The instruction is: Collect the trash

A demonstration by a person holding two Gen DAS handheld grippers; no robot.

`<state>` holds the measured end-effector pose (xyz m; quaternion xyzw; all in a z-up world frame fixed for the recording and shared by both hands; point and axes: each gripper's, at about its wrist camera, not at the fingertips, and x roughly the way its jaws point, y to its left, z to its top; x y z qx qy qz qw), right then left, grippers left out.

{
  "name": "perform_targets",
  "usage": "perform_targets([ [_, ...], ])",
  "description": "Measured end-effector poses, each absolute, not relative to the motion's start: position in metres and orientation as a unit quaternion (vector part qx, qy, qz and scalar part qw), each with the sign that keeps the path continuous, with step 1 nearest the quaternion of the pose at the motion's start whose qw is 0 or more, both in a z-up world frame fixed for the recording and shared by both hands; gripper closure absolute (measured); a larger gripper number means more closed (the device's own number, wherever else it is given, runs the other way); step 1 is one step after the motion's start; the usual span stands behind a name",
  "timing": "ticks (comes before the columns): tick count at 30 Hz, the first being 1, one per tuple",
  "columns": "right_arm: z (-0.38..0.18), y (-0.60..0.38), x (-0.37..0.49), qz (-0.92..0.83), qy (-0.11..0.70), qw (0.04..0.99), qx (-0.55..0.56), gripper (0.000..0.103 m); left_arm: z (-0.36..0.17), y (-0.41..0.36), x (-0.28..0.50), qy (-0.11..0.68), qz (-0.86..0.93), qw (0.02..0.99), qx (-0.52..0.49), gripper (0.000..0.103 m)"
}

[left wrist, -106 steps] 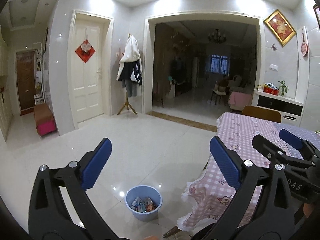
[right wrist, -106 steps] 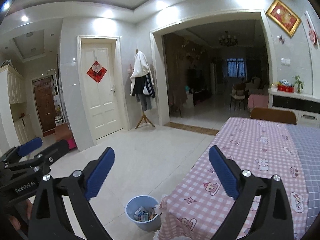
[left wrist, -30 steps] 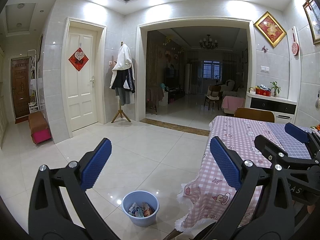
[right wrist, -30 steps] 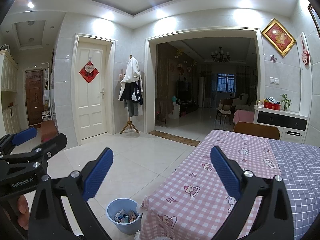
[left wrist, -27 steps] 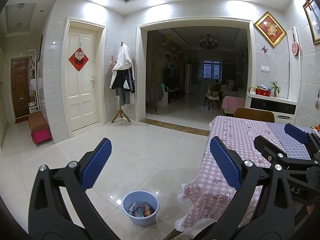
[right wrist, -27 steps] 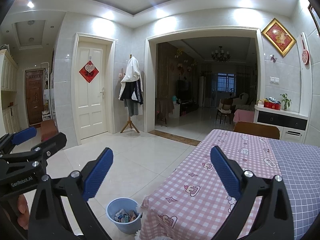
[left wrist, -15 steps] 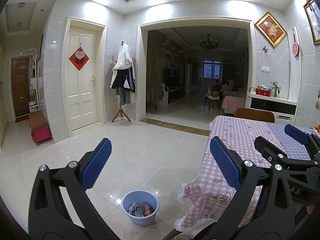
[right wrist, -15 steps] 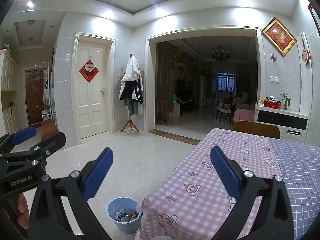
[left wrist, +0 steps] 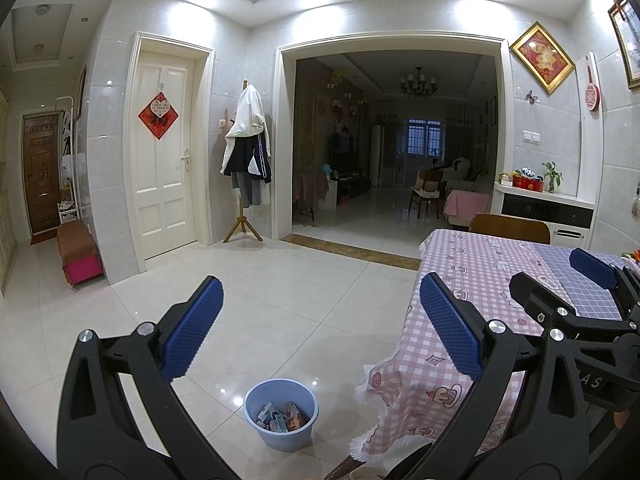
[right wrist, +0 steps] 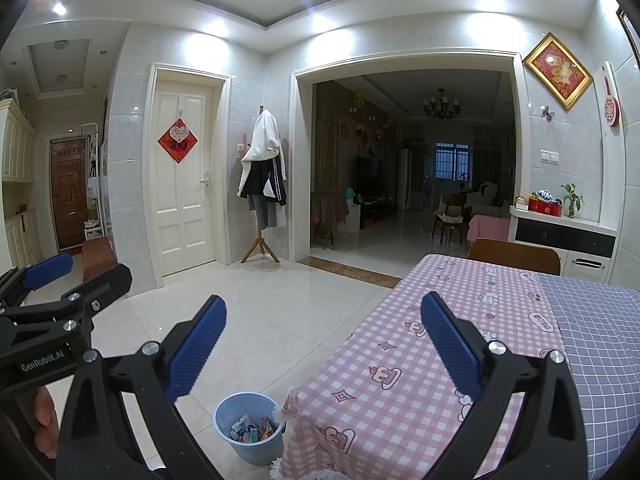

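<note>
A glossy tiled floor is seen, reflecting ceiling lights. A smooth blue plastic bin is filled with printed wrappers. The table is covered by a matt checked cloth with a fringed edge. Ribbed blue pads are set in matt black plastic, fastened by shiny metal bolts.
</note>
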<state>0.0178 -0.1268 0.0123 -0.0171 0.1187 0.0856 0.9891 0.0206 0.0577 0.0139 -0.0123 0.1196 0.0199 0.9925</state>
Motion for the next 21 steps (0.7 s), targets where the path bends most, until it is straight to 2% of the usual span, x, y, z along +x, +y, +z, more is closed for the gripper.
perform_targets([
  [21, 0.0094, -0.1284, 0.0195, 0.087, 0.122, 0.989, -0.017, 0.007, 0.0128, 0.0571, 0.0211, 0.123, 0.021, 0.992, -0.012, 0.006],
])
